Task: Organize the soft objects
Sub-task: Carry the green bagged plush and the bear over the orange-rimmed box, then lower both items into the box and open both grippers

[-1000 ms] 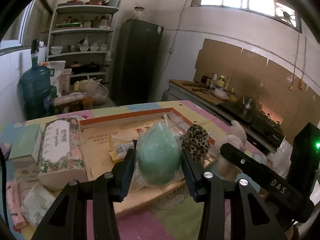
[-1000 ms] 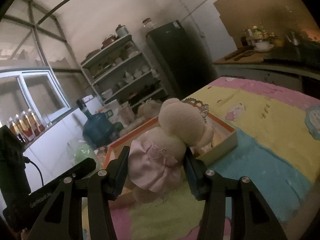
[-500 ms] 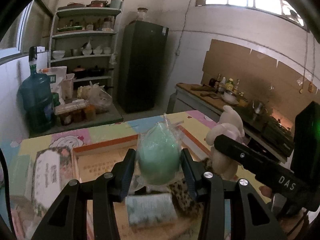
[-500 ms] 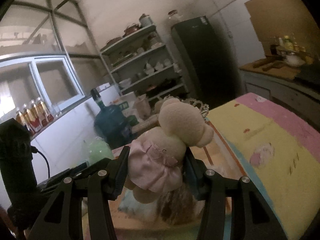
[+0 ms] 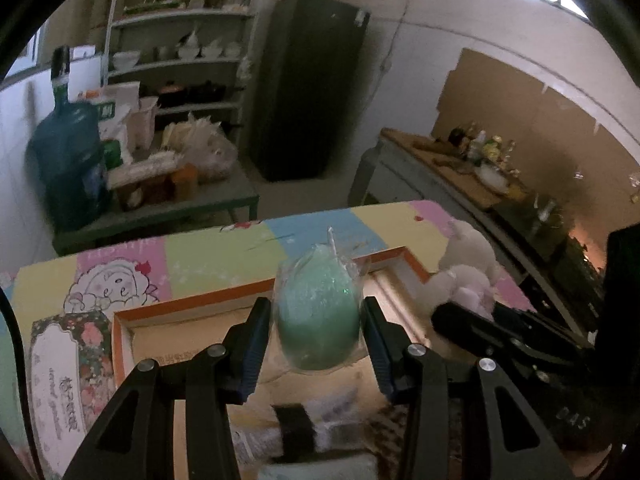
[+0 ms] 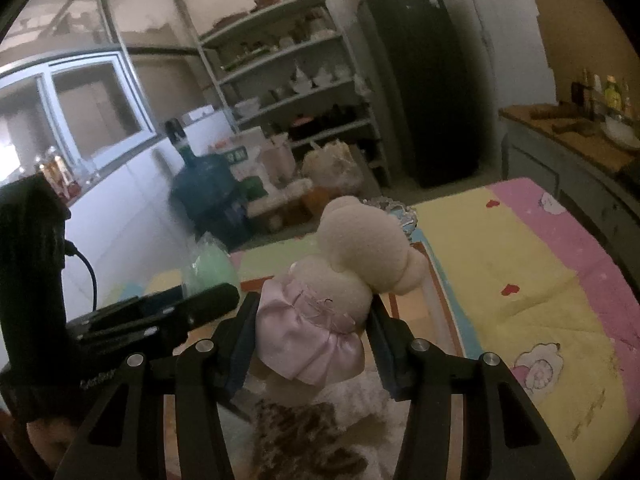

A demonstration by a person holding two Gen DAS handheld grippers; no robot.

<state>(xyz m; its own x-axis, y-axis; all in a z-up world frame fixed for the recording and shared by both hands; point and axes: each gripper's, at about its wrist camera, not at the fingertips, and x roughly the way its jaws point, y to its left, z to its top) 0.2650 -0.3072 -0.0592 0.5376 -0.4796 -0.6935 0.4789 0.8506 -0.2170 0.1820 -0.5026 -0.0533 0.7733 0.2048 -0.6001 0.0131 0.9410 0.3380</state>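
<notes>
My left gripper (image 5: 318, 336) is shut on a green egg-shaped soft object in clear plastic wrap (image 5: 318, 316) and holds it above the orange-rimmed cardboard box (image 5: 192, 306). My right gripper (image 6: 312, 332) is shut on a cream plush doll in a pink dress (image 6: 320, 312), also above the box (image 6: 434, 280). The doll shows in the left wrist view (image 5: 466, 276), the green object in the right wrist view (image 6: 208, 270). A leopard-print soft item (image 6: 304, 436) and a wrapped grey roll (image 5: 296, 424) lie in the box below.
A floral tissue box (image 5: 66, 376) stands left of the cardboard box on the pastel patchwork tablecloth (image 6: 520, 276). Behind the table are a blue water jug (image 5: 68, 160), shelves (image 5: 180, 60), a dark fridge (image 5: 308, 84) and a kitchen counter (image 5: 460, 164).
Both grippers have risen and moved forward over the box with their objects still held. The box contents have dropped toward the bottom of both views.
</notes>
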